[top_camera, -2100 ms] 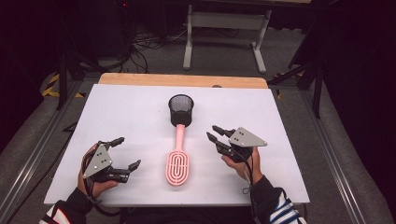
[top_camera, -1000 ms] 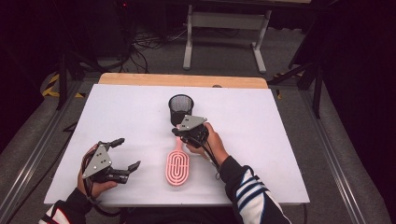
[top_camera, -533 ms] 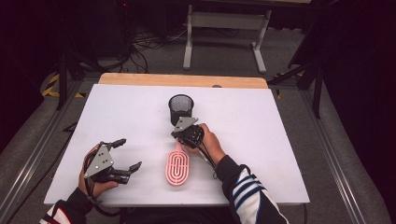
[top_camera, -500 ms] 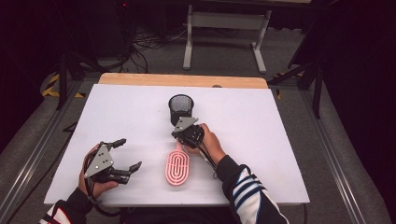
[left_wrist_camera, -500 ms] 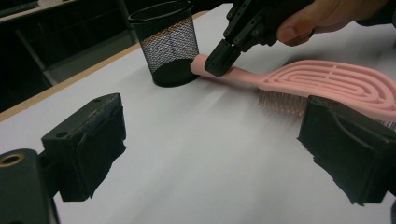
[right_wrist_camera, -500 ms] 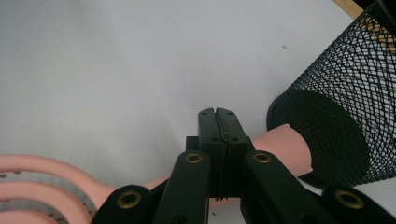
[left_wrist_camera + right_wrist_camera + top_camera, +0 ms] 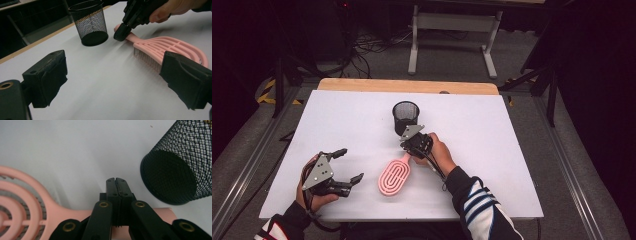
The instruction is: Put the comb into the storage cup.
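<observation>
brush head swung left | handle under right gripper fingers

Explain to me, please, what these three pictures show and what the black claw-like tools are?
A person sits at a white table, holding a hand-operated two-jaw gripper in each hand. One picture looks down from above; the other two come from cameras riding on each gripper. On the table lie a pink hairbrush and a black mesh cup. The right gripper sits at the brush's handle, jaws pressed together; whether it truly grips the handle is unclear. The left gripper rests open, holding nothing.
</observation>
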### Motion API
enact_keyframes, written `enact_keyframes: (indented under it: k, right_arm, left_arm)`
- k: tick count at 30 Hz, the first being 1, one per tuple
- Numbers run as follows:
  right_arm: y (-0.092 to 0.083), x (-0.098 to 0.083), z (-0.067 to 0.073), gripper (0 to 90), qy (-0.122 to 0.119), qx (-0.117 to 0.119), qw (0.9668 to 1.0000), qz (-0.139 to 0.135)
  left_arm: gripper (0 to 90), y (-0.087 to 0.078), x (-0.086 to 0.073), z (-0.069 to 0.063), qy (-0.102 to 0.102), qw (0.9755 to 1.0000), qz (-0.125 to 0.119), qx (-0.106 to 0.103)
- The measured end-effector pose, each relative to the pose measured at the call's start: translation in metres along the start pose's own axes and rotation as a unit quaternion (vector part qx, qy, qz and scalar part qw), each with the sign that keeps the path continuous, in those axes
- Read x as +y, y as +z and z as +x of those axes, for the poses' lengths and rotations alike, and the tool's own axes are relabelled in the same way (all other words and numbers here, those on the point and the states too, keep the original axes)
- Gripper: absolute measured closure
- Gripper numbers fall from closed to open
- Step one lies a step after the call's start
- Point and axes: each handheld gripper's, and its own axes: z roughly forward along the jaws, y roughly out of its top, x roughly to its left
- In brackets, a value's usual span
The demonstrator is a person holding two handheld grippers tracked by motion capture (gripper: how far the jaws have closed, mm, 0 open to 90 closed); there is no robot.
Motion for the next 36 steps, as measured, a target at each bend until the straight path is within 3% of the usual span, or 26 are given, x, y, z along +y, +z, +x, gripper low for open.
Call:
enact_keyframes:
  k: [10,36]
  right_arm:
    - [-0.011,-0.008,-0.003,90.0,0.007,0.001,0.9993,0.036]
    - [-0.033,-0.028,0.009,90.0,0.008,0.015,0.9989,0.044]
  left_arm:
    - [8.5,0.002,0.000,0.000,-0.002,1.0000,0.003,-0.002]
    - [8.4,0.001,0.000,0.000,-0.001,1.0000,0.007,0.000]
